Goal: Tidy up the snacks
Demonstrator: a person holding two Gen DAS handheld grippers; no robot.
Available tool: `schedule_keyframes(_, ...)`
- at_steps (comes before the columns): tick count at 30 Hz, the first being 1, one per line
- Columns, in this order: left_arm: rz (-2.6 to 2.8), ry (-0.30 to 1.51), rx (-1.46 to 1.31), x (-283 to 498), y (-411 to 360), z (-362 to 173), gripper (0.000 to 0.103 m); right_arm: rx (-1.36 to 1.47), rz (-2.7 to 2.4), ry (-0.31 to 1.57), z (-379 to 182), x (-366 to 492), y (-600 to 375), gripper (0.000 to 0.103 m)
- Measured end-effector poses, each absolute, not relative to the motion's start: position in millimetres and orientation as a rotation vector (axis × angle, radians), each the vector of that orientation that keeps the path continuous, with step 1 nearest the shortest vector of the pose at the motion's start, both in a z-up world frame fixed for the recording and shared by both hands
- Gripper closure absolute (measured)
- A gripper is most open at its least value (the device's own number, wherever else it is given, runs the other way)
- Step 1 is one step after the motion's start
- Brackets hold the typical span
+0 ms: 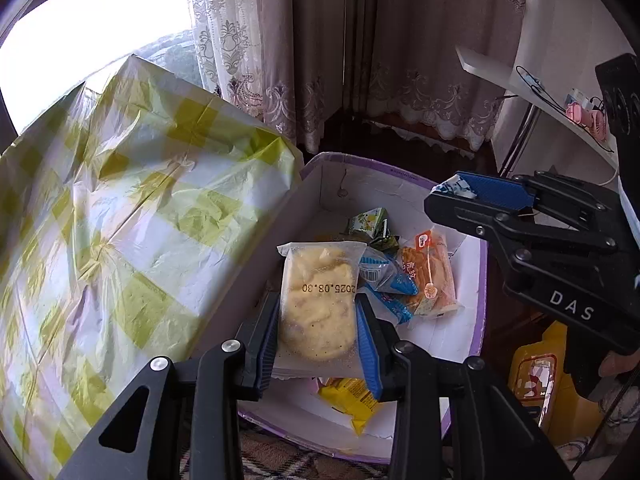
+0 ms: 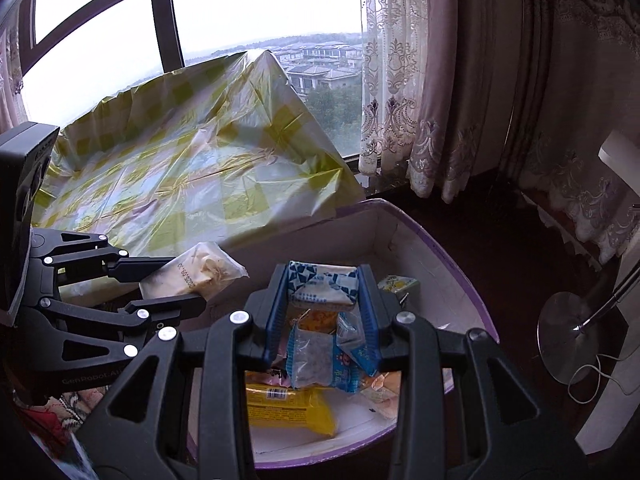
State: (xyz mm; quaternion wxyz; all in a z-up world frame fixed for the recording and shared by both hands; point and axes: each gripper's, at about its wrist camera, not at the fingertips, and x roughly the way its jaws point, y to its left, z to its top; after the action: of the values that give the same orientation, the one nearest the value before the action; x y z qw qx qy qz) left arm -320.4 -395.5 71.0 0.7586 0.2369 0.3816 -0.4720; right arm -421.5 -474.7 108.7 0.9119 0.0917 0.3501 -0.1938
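My left gripper [image 1: 316, 308] is shut on a clear packet of yellow cake [image 1: 316, 300] stamped 2025.08.30, held above the white box with a purple rim [image 1: 472, 312]. It also shows in the right wrist view [image 2: 192, 272]. My right gripper [image 2: 324, 292] is shut on a small blue-and-white patterned packet [image 2: 323, 283], also over the box [image 2: 460, 264]. The right gripper shows at the right of the left wrist view [image 1: 448, 196]. In the box lie several snacks: a yellow packet [image 2: 288, 404], blue packets [image 2: 316, 364], an orange bread packet [image 1: 432, 276] and a green carton [image 1: 370, 220].
A table under a yellow-and-white checked plastic cloth [image 1: 120, 220] stands left of the box, against the window. Curtains [image 1: 360, 60] hang behind. A white side table [image 1: 532, 92] and a chrome lamp base [image 2: 576, 336] are at the right. An orange bottle [image 1: 536, 376] stands beside the box.
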Motion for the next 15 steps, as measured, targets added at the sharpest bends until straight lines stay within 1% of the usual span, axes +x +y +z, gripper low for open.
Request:
schedule_keyframes(3,-1.051,0.777,0.474,-321.6,-390.1,76.2,0.065,0.201,-0.417,0.724,106.1,-422.3,-480.4,0.063)
schedule_keyframes(4,-1.070,0.761,0.448,-321.4,-386.3,79.9,0.064,0.201,-0.429,0.726,105.8,-420.8,-481.6,0.060)
schedule_keyframes(6,-1.085,0.746,0.406,-318.6,-379.4,91.1,0.048,0.198,-0.452,0.727,106.6,-418.9,-483.3,0.027)
schedule_keyframes(7,-1.088,0.736,0.389,-316.9,-374.6,97.2,0.030,0.193,-0.462,0.717,108.2,-419.2,-482.8,0.023)
schedule_keyframes(9,-1.082,0.669,0.352,-314.7,-363.0,113.6,0.019,0.175,-0.469,0.699,112.9,-419.0,-481.3,0.022)
schedule_keyframes(12,-1.056,0.577,0.352,-314.0,-346.4,140.3,0.017,0.150,-0.476,0.689,121.0,-418.2,-479.3,0.016)
schedule_keyframes(14,-1.054,0.516,0.320,-313.9,-334.0,160.7,0.010,0.134,-0.475,0.669,129.3,-419.8,-475.9,0.012)
schedule_keyframes(15,-1.036,0.479,0.311,-315.2,-327.8,171.1,0.008,0.125,-0.460,0.660,134.5,-420.5,-473.4,0.012)
